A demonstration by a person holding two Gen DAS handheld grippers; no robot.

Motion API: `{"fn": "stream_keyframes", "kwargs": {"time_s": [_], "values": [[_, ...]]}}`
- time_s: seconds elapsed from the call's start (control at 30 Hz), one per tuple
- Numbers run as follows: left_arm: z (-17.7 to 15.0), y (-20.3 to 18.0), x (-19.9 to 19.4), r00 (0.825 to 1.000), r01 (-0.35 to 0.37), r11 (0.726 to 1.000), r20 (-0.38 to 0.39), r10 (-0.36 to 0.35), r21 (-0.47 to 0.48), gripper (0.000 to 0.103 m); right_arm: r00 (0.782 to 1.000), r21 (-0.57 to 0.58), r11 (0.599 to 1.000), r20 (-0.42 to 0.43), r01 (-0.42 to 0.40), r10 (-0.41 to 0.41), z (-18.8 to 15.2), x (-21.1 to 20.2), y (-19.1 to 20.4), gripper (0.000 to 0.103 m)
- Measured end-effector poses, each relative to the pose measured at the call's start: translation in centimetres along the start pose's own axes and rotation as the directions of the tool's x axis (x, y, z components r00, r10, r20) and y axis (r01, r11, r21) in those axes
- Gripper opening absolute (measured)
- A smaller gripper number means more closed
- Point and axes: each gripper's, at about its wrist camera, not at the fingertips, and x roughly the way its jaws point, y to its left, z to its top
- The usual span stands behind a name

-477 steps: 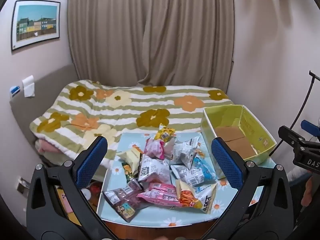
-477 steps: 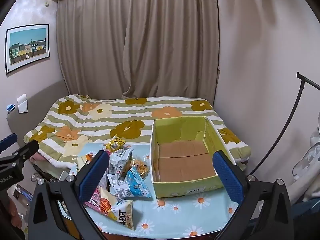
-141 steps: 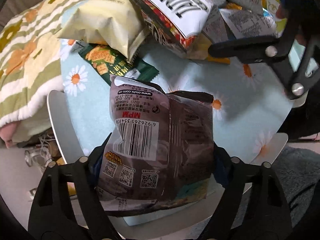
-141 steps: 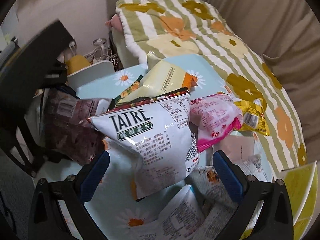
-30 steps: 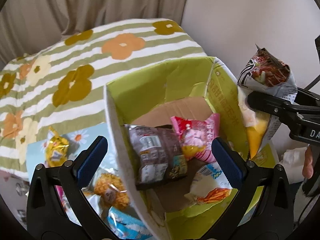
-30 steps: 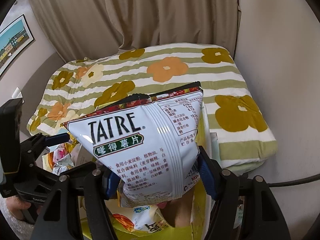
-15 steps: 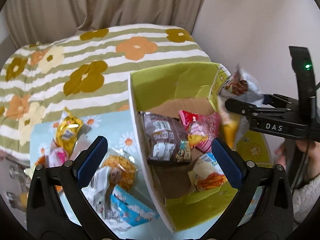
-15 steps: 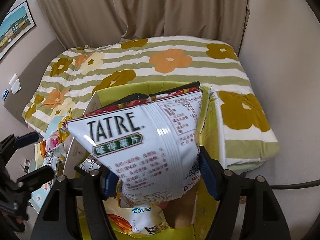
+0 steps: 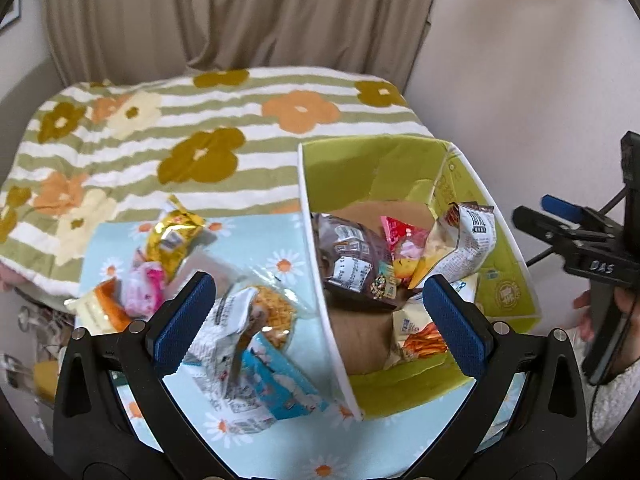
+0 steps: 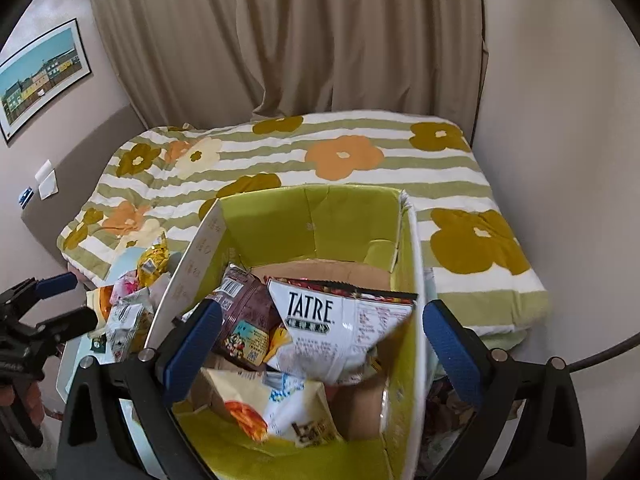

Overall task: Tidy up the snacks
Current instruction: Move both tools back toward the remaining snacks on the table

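Note:
A green cardboard box [image 10: 312,224] [image 9: 372,164] stands on the daisy-print table [image 9: 256,236]. In it lie a white TATRE bag [image 10: 340,332] [image 9: 464,244], a brown bag [image 10: 244,312] [image 9: 352,264], a pink bag [image 9: 400,236] and a white-and-orange bag [image 10: 272,408]. My right gripper [image 10: 316,344] is open and empty above the box's near end. My left gripper [image 9: 320,316] is open and empty above the box's left wall. Loose snacks lie left of the box: a yellow bag [image 9: 172,236], a pink bag [image 9: 140,288], a clear noodle bag [image 9: 256,320] and a blue bag [image 9: 280,384].
A bed with a striped flower blanket [image 10: 320,152] lies behind the table, with a curtain [image 10: 288,40] beyond. A wall is close on the right. A framed picture [image 10: 40,72] hangs on the left wall. The table's front edge is just below my left gripper.
My right gripper has opened and the TATRE bag has dropped into the box. My left gripper has drawn back to the left, still open.

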Motion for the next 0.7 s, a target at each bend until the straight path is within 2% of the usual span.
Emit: {"fn": "stream_keyframes", "kwargs": {"time_s": [0.13,0.3,0.53,0.7], "values": [[-0.9,-0.1,-1.7,0.997,-0.068,0.998,0.032,0.068,0.002,0.103,0.999,-0.023,0.999,0.037,-0.027,0.028,0.0,-2.0,0.3,0.100],[-2.3,0.3,-3.5,0.992,-0.120,0.993,0.044,0.121,-0.003,0.103,0.995,-0.044,0.997,0.073,-0.071,0.074,-0.7,-3.7,1.7,0.100],[-4.1,4.4,-7.1,0.987,-0.137,0.988,0.077,0.143,-0.070,0.103,0.985,-0.093,0.990,0.122,-0.111,0.122,-0.7,-5.4,5.5,0.100],[-5.1,8.1,-8.9,0.981,-0.164,0.982,0.091,0.173,-0.098,0.103,0.977,-0.101,0.982,0.124,-0.160,0.172,-1.0,-4.9,9.3,0.100]]}}
